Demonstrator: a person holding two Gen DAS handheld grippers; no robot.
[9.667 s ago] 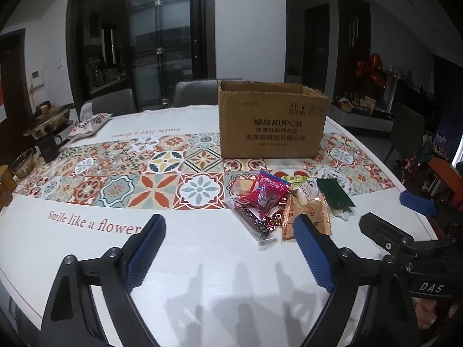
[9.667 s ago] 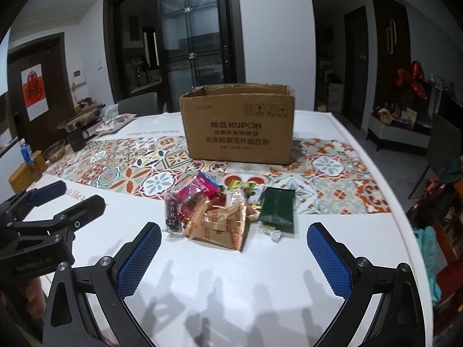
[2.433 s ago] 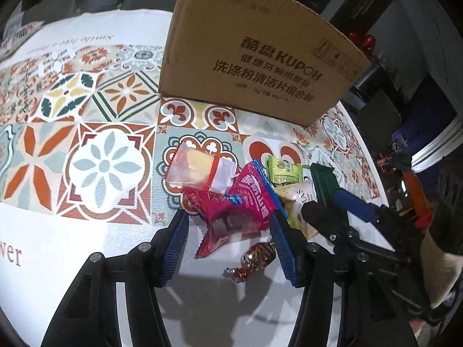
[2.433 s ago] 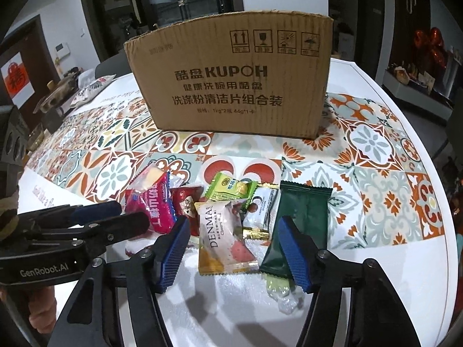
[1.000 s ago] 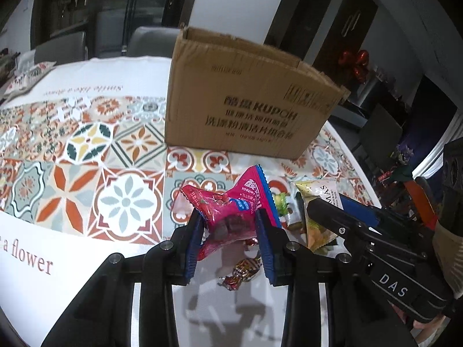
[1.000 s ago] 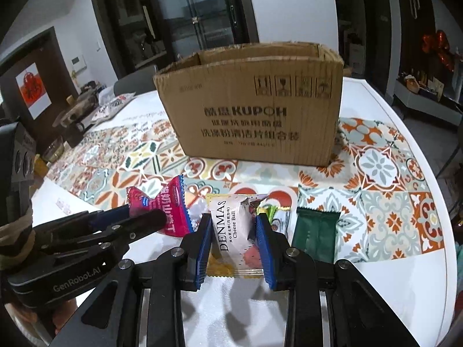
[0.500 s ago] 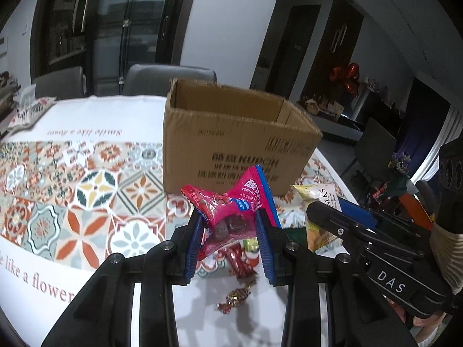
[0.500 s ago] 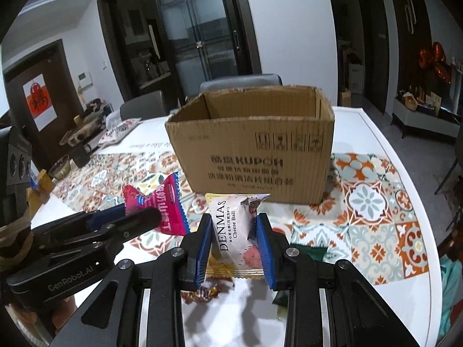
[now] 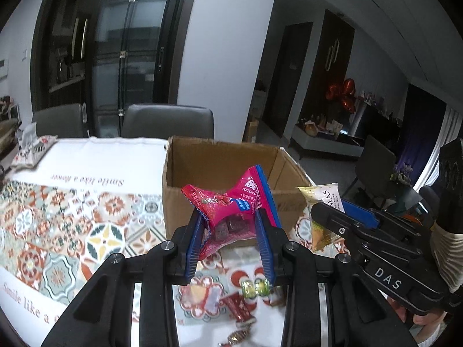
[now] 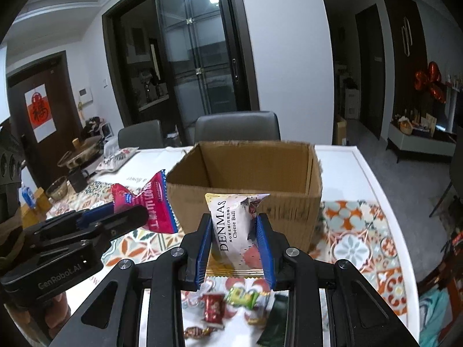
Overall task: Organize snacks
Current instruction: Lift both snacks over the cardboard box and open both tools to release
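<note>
before the open cardboard box (image 10: pixel 246 202) (inside unseen), hand-held grippers clamping pink packet (image 9: pixel 231 211), cheese-ball packet (image 10: pixel 234 225)

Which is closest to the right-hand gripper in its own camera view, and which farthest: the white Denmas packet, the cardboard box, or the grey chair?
1. Denmas packet: clamped in the right gripper.
2. Cardboard box: on the table just beyond, open-topped.
3. Grey chair: behind the box, at the table's far side.

Each wrist camera looks forward and slightly down along its own fingers, close behind them. Both views share the box (image 9: pixel 231 170) (image 10: pixel 249 179) ahead, and each shows the other gripper beside it.
</note>
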